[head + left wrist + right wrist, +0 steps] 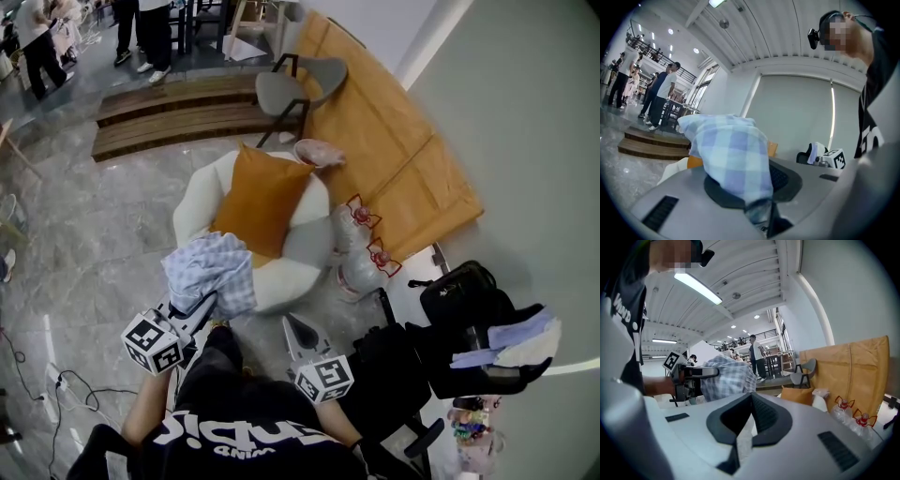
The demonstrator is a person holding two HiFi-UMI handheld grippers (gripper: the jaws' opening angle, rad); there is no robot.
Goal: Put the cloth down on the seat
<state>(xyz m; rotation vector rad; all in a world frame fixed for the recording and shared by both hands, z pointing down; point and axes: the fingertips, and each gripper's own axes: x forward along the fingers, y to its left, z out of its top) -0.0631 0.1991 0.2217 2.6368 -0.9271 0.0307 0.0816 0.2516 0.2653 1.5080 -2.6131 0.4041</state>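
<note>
The blue-and-white checked cloth [214,270] is bunched in a loose heap and pinched at one end by the left claw [199,311], whose jaws are clamped on it. The rest of the fabric billows up past the tips. From above it overlaps the near-left rim of the seat [192,206], a rounded cream armchair. Whether it touches the rim cannot be told, and the right gripper view shows it held up in the air.

An orange cushion [262,199] leans on the seat's middle. The right claw [751,396] hangs near the person, to the right of the cloth, its jaws together at the tips with nothing gripped.

Just right of the seat stand clear water bottles [352,239] with red handles. Beyond them a big brown cardboard sheet [398,159] leans against the wall. A grey chair [300,89] stands at the far side, with low wooden steps [178,117] to its left. At near right a black bag [459,295] sits on dark furniture. The floor [84,244] is grey marble.
</note>
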